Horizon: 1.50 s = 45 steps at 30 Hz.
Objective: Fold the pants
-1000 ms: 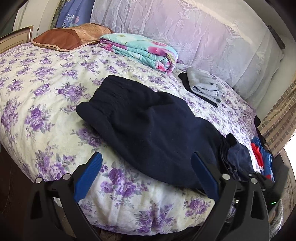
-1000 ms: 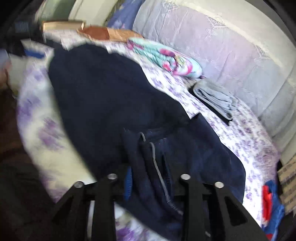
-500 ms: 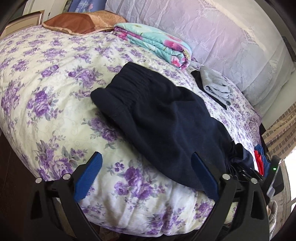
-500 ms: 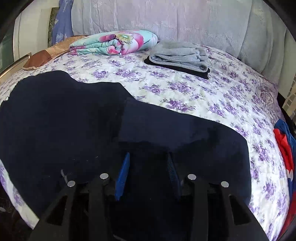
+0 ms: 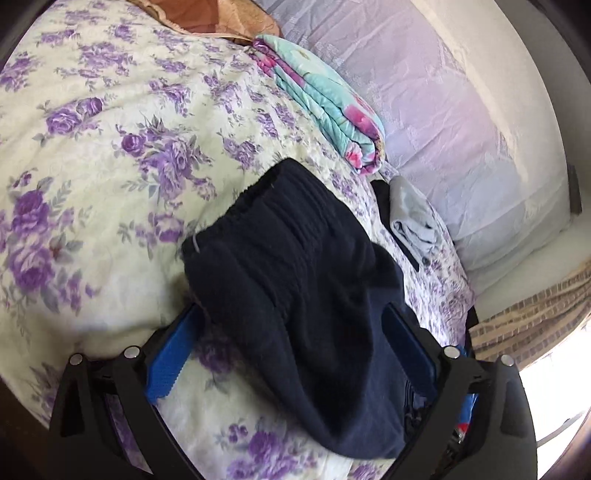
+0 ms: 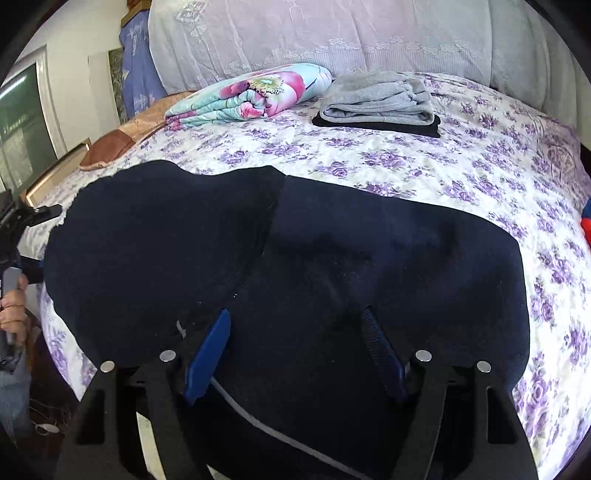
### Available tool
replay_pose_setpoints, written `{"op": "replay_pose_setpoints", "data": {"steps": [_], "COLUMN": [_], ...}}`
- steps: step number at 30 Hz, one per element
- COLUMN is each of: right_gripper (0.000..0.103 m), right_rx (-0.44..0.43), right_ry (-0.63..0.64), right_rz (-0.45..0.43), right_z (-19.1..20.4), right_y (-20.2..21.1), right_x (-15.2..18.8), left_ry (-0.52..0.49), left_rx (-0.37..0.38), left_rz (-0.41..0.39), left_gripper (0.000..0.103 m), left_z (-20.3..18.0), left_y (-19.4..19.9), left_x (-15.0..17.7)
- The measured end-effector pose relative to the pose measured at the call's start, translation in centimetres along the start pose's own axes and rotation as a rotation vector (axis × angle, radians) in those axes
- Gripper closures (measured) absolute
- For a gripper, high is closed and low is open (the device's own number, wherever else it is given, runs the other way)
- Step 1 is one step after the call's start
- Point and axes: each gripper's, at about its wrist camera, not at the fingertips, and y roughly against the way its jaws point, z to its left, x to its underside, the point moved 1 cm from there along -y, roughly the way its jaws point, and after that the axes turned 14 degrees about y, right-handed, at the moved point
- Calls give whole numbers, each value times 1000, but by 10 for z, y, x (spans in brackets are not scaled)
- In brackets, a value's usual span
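Nearest in the right wrist view, the right gripper (image 6: pixel 295 354) sits low over the dark navy pants (image 6: pixel 280 273), its jaws opening; the blue pads stand apart with dark fabric lying between and under them, and neither pad presses on it. A pale grey drawstring (image 6: pixel 266 424) runs across the cloth just below the left pad. From there the pants spread away over the bed (image 6: pixel 480 177) in two overlapping lobes, one folded onto the other along a seam that runs up from the gripper. At the left edge of that view a hand (image 6: pixel 13 310) holds the handle of the other tool.

In the left wrist view the left gripper (image 5: pixel 291 354) is spread wide, and the pants (image 5: pixel 295 280) lie heaped between its blue pads, reaching forward past the fingertips; the left pad sits at the cloth's near edge on the flowered bedspread (image 5: pixel 92 147), while the right pad lies against the darker fabric. Whether either pad actually presses the cloth cannot be told.

Farther off, beyond the pants, a folded grey garment (image 6: pixel 376 98) rests on a black one (image 6: pixel 376 127). Beside it is a rolled floral quilt (image 6: pixel 255 94), then a brown pillow (image 6: pixel 118 142), with the pale headboard (image 6: pixel 332 33) behind.
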Motion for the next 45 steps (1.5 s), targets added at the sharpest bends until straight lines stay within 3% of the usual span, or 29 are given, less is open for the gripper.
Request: {"op": "replay_pose_setpoints", "data": {"steps": [3, 5, 7, 8, 11, 19, 23, 27, 30, 33, 37, 39, 43, 45], "right_gripper": [29, 29, 29, 29, 28, 27, 27, 27, 27, 27, 27, 27, 27, 27], "right_rx": [-11, -17, -16, -15, -17, -7, -11, -8, 4, 42, 110, 157, 226, 226], "right_ry": [-18, -43, -72, -91, -92, -97, -134, -205, -275, -340, -433, -483, -592, -620], "right_rz": [-16, -31, -48, -60, -52, -58, -83, -117, -145, -173, -213, -223, -217, -214], "right_z": [-4, -8, -17, -20, -24, -22, -31, -52, -75, -98, -131, -150, -184, -191], "right_y": [1, 4, 6, 10, 9, 8, 18, 33, 46, 62, 86, 99, 112, 113], "right_x": [-1, 1, -1, -1, 0, 3, 5, 11, 19, 32, 53, 66, 95, 104], "left_ry": [14, 25, 59, 74, 100, 1, -115, -292, -434, -567, -797, -901, -1055, -1088], "left_rx": [-6, -15, -34, -29, -2, 26, 23, 52, 83, 131, 177, 167, 75, 79], "left_rz": [-20, -42, -64, -64, -64, -151, -207, -248, -257, -216, -101, -38, 161, 157], "left_gripper": [10, 25, 58, 62, 65, 70, 72, 74, 75, 75, 75, 75, 73, 72], "left_z": [-4, -4, 2, 5, 9, -23, -58, -113, -161, -212, -269, -276, -251, -244], "left_y": [-2, 0, 4, 5, 6, 27, 42, 56, 55, 38, -14, -44, -109, -106], "left_x": [-1, -2, -3, -4, -5, 7, 24, 52, 83, 125, 218, 264, 345, 353]}}
